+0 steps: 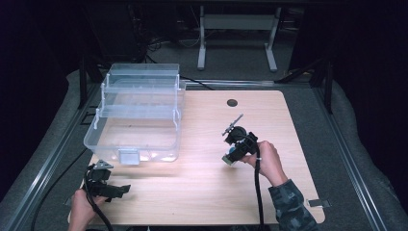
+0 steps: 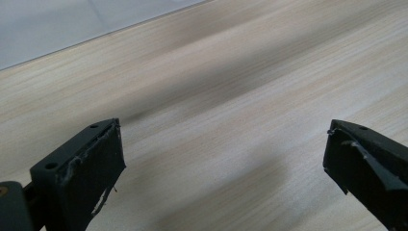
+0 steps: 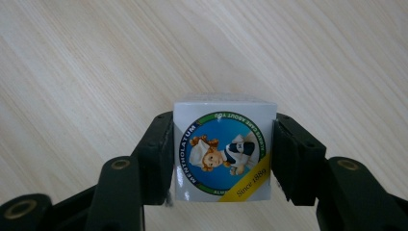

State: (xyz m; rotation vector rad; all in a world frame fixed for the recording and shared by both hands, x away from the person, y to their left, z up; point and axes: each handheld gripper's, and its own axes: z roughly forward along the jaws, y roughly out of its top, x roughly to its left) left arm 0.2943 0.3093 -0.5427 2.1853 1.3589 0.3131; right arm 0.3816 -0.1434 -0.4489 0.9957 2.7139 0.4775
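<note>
So far, the tabletop [image 1: 202, 192] carries an empty clear bin [image 1: 137, 120] at ten o'clock. Right tongs [image 3: 223, 154] pinch the small box [image 3: 222, 149], lifted near centre; dropping it in remains. Left tongs [image 2: 223, 159] rest spread, empty.

The Mentholatum box [image 3: 223, 153] has its sides covered by the right gripper [image 3: 223, 159], and its label's small print is partly unreadable. From above it shows as a tiny blur. The person's left hand [image 1: 81, 209] is cut off by the bottom edge.
</note>
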